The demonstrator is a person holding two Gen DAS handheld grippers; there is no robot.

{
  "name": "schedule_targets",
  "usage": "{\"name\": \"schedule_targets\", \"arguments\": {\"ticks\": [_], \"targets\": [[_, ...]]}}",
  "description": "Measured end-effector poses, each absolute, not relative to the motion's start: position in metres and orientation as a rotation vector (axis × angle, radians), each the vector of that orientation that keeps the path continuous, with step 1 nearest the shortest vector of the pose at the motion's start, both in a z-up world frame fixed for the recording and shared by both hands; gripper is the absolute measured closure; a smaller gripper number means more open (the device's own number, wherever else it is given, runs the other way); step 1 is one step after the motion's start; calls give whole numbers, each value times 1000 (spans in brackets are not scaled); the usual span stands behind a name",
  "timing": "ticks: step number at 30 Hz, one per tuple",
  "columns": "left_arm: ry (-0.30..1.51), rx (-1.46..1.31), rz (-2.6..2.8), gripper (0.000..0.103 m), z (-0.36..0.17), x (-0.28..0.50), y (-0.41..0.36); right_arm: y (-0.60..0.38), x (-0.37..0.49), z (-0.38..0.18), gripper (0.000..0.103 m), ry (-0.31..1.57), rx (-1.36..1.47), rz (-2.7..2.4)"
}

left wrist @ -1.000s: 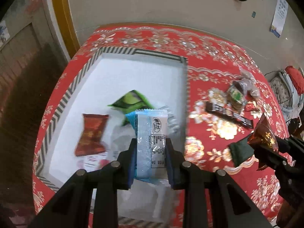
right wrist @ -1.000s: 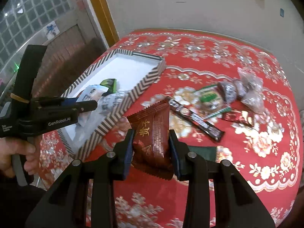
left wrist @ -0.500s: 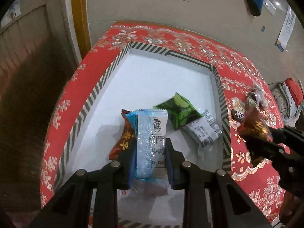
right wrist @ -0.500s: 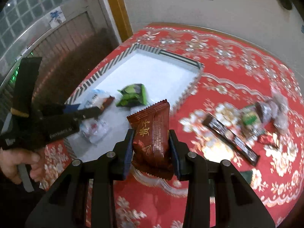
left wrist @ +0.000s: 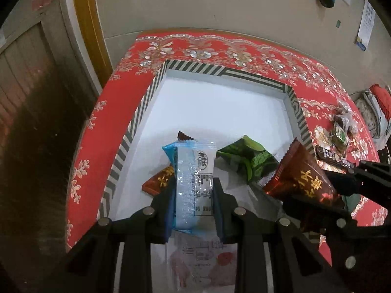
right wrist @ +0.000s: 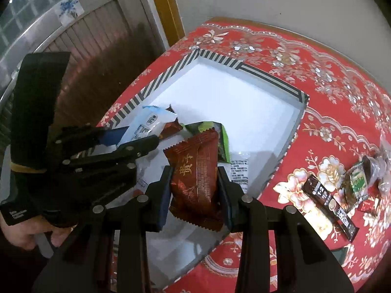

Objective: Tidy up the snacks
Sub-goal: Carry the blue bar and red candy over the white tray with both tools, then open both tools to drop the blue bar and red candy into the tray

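My left gripper [left wrist: 194,190] is shut on a blue and clear snack packet [left wrist: 193,171] and holds it over the near part of the white tray [left wrist: 220,107] with the striped rim. My right gripper [right wrist: 194,178] is shut on a dark red snack packet [right wrist: 195,168] and holds it over the same tray [right wrist: 232,97], just right of the left gripper [right wrist: 136,146]. In the tray lie a green packet [left wrist: 249,158], a red packet [left wrist: 158,180] and a white packet [right wrist: 239,171].
The tray sits on a red flowered tablecloth [right wrist: 317,73]. On the cloth to the right lie a dark coffee stick [right wrist: 330,205], a green packet [right wrist: 356,183] and several small wrapped snacks [left wrist: 342,127]. A wall stands behind the table, a door at left.
Both grippers have moved over the tray with their packets. The right gripper has come in from the cloth side and now sits close beside the left one.
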State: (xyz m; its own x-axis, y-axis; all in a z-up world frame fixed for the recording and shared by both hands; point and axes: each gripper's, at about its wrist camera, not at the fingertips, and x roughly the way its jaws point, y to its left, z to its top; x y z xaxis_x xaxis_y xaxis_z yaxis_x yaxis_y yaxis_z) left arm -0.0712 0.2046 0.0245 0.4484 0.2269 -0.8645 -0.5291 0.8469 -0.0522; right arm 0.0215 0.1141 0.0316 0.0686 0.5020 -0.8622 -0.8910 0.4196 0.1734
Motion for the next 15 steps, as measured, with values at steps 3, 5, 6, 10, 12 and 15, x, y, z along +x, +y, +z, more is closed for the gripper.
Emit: {"name": "schedule_targets", "arguments": {"ticks": [3,5,6,10,12,15], "targets": [[1003,-335,475,74,24,-71,205,115,21,30,69,1045,-467,1107],[1003,-338,476,74,24,-72,204,117,20,30,69,1045,-471,1103],[1005,-339,476,74,24,-72,205,118,20,29,69,1045,-475,1103],[1023,-363,485,72,21,-74,206,122,15,29,68,1040,-501,1112],[1035,-393,490,64,18,-77,209,124,12,29,68,1042,-509,1120],[1036,-405,521,45,18,-82,210,123,8,30,68,1039,-504,1134]]}}
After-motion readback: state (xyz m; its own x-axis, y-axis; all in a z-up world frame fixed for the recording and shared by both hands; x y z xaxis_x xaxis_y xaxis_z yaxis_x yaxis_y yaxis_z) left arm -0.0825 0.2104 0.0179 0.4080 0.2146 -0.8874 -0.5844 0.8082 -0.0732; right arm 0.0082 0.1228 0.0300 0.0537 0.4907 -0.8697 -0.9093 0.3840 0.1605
